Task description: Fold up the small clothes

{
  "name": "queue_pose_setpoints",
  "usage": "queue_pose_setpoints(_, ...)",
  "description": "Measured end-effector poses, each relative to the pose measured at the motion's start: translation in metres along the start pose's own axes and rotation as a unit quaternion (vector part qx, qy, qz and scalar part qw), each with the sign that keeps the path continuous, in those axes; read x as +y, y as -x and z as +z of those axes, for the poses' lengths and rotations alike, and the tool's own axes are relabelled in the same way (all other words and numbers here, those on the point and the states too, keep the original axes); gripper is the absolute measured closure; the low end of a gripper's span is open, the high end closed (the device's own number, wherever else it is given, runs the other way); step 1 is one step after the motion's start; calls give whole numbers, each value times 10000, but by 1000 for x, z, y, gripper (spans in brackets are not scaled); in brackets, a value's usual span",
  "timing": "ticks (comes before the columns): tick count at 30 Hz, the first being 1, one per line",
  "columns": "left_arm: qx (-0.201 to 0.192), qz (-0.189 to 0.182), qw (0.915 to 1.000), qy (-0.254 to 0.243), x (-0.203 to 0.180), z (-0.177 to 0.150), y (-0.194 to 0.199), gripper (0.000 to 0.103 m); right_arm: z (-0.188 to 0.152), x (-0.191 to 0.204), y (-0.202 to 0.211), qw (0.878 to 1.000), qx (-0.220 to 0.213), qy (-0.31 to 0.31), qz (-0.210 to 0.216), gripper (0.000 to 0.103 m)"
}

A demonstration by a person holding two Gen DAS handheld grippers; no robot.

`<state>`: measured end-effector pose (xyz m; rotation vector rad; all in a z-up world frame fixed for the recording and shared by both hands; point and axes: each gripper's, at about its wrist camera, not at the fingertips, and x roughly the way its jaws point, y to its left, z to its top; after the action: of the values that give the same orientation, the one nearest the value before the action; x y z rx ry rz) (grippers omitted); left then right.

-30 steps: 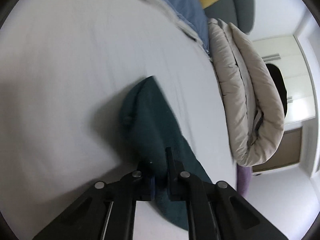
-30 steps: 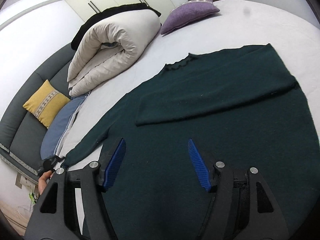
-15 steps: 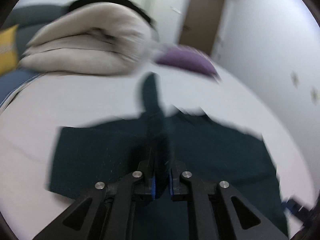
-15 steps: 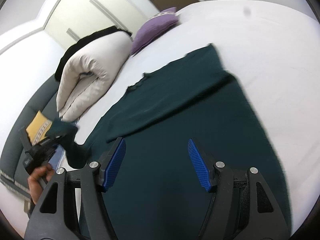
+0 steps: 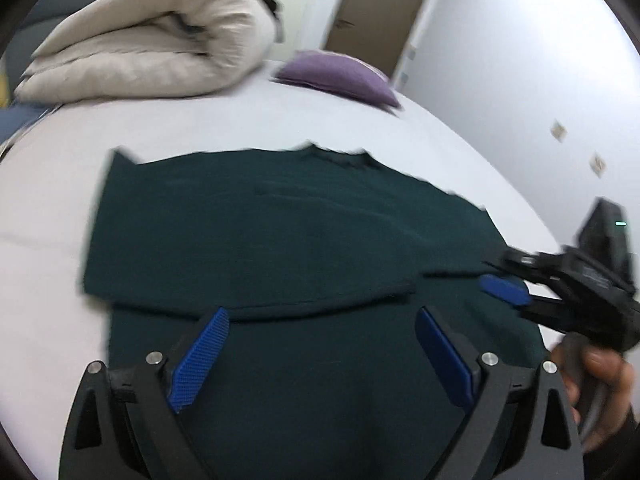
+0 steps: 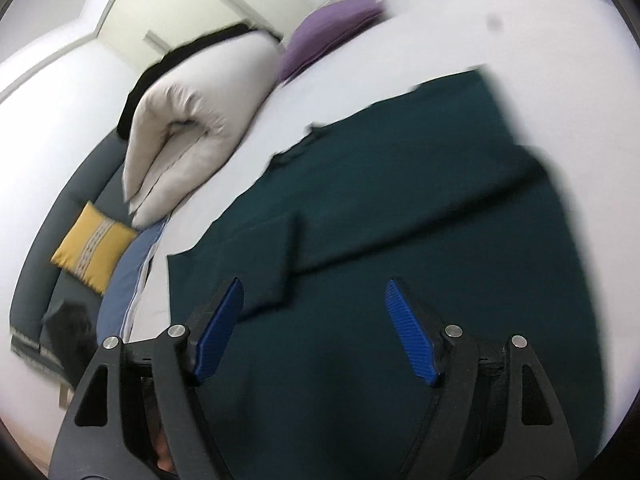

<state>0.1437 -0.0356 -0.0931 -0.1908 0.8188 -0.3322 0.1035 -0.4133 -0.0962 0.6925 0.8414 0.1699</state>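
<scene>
Left wrist view looks across a dark green sweater (image 5: 280,240) spread flat on the white bed (image 5: 200,124), both sleeves already folded in across the chest, so the sleeve step looks done and the body fold is what remains. The left gripper (image 5: 320,356) hangs over the lower part of the garment with its blue pads spread wide and nothing between them. To its right the right gripper (image 5: 516,292) shows in the person's hand (image 5: 600,380), low over the sweater's edge; from the right wrist view its jaws are also spread and empty (image 6: 316,332). Next, I judge, each tool needs a pinch on the hem, unseen in both views, to carry it toward the neckline. Only the right wrist view shows the yellow cushion (image 6: 94,248) and the left sleeve's cuff end; only the left shows the door (image 5: 376,12). Both show the rolled duvet (image 5: 152,40) and purple pillow (image 5: 340,76).
</scene>
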Motion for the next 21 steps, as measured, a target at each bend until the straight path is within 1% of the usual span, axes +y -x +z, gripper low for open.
queue_pose_setpoints(1, -64, 22, 9998, 212, 16, 1, 6, 10, 4, 8, -13, 9999, 117, 42, 46, 30)
queue_pose_setpoints(2, -102, 31, 9994, 336, 27, 3, 8, 14, 9, 17, -36, 9993, 349, 68, 138, 30)
queue_pose_setpoints(3, -139, 77, 9986, 511, 42, 6, 11, 15, 11, 21, -49, 9988, 465, 54, 136, 30)
queue_pose_setpoints(5, -193, 173, 9968, 754, 68, 10, 14, 16, 15, 28, -82, 9969, 784, 25, -68, 31)
queue_pose_setpoints(6, -217, 217, 9961, 826, 76, 11, 16, 18, 16, 29, -95, 9957, 913, -22, -160, 34)
queue_pose_setpoints(7, -242, 242, 9954, 894, 84, 11, 18, 18, 16, 31, -104, 9952, 954, -23, -233, 38)
queue_pose_setpoints(8, -286, 255, 9941, 1017, 96, 12, 21, 18, 17, 35, -107, 9953, 891, 77, -378, 53)
queue_pose_setpoints(9, -317, 256, 9930, 1108, 103, 13, 23, 18, 16, 38, -108, 9948, 890, 153, -468, 75)
queue_pose_setpoints(10, -346, 255, 9920, 1186, 109, 13, 24, 18, 15, 41, -109, 9937, 963, 223, -524, 81)
queue_pose_setpoints(12, -414, 287, 9898, 1333, 121, 16, 25, 18, 12, 44, -105, 9927, 973, 328, -631, 93)
queue_pose_setpoints(15, -453, 292, 9864, 1553, 135, 18, 26, 18, 10, 58, -98, 9893, 986, 660, -850, 94)
queue_pose_setpoints(17, -484, 316, 9855, 1596, 140, 21, 26, 18, 10, 72, -91, 9870, 931, 907, -942, 95)
queue_pose_setpoints(19, -513, 379, 9847, 1619, 144, 23, 27, 19, 10, 83, -84, 9865, 846, 1059, -917, 96)
queue_pose_setpoints(21, -521, 393, 9830, 1714, 151, 28, 24, 22, 18, 94, -77, 9863, 692, 1224, -866, 96)
